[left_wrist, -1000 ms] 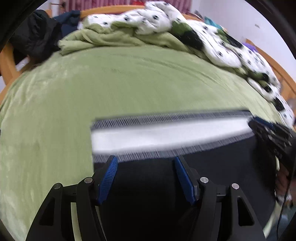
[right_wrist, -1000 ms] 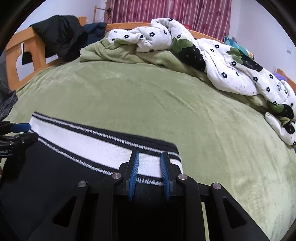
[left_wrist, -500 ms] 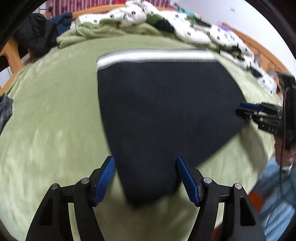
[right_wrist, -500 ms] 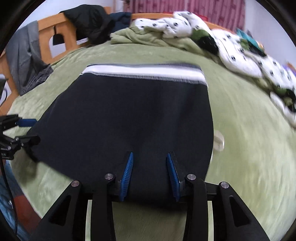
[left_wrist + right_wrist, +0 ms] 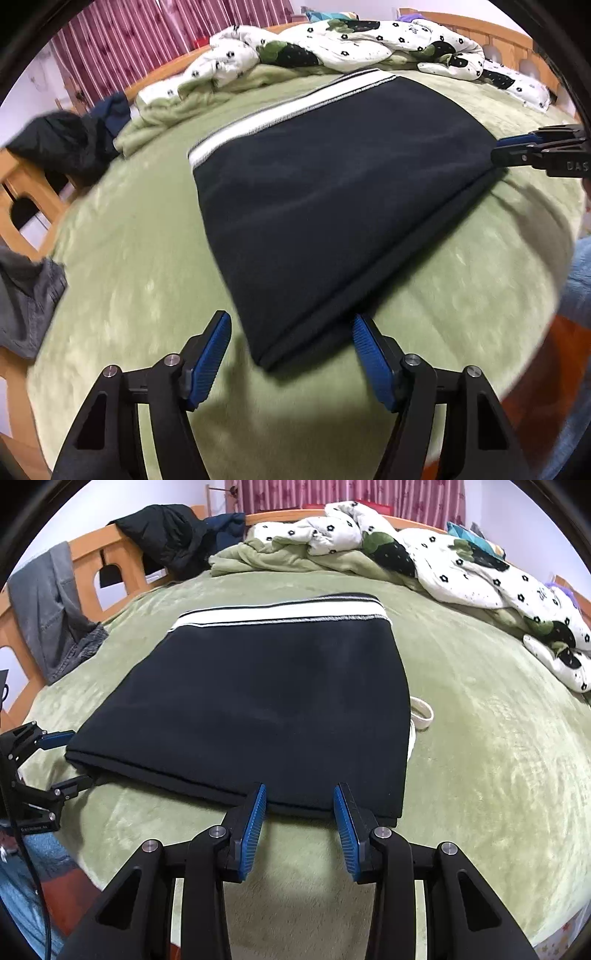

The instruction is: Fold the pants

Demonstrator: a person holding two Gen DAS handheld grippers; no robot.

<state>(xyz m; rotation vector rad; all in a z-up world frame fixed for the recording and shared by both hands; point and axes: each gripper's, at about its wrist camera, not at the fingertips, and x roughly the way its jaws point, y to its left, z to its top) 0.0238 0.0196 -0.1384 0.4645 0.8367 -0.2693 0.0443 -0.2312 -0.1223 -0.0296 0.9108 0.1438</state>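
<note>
Black pants (image 5: 332, 192) with a white striped waistband (image 5: 295, 107) lie folded flat on the green bed; they also show in the right wrist view (image 5: 258, 701). My left gripper (image 5: 291, 350) is open and empty, just short of the near folded corner. My right gripper (image 5: 299, 816) is open and empty at the near folded edge. The right gripper also shows in the left wrist view (image 5: 517, 147) at the pants' right corner. The left gripper shows in the right wrist view (image 5: 70, 757) at the left corner. A white drawstring loop (image 5: 421, 712) sticks out on the right side.
A green blanket (image 5: 480, 775) covers the bed. A crumpled white flowered duvet (image 5: 461, 565) lies along the far and right side. Dark jackets (image 5: 162, 535) and a grey garment (image 5: 51, 609) hang on the wooden bed frame (image 5: 122, 554) at the left. The bed's near edge is just below the grippers.
Both grippers let go of the pants near the waistband and drew back to the near folded edge. The right gripper's jaws opened. The pants now lie flat.
</note>
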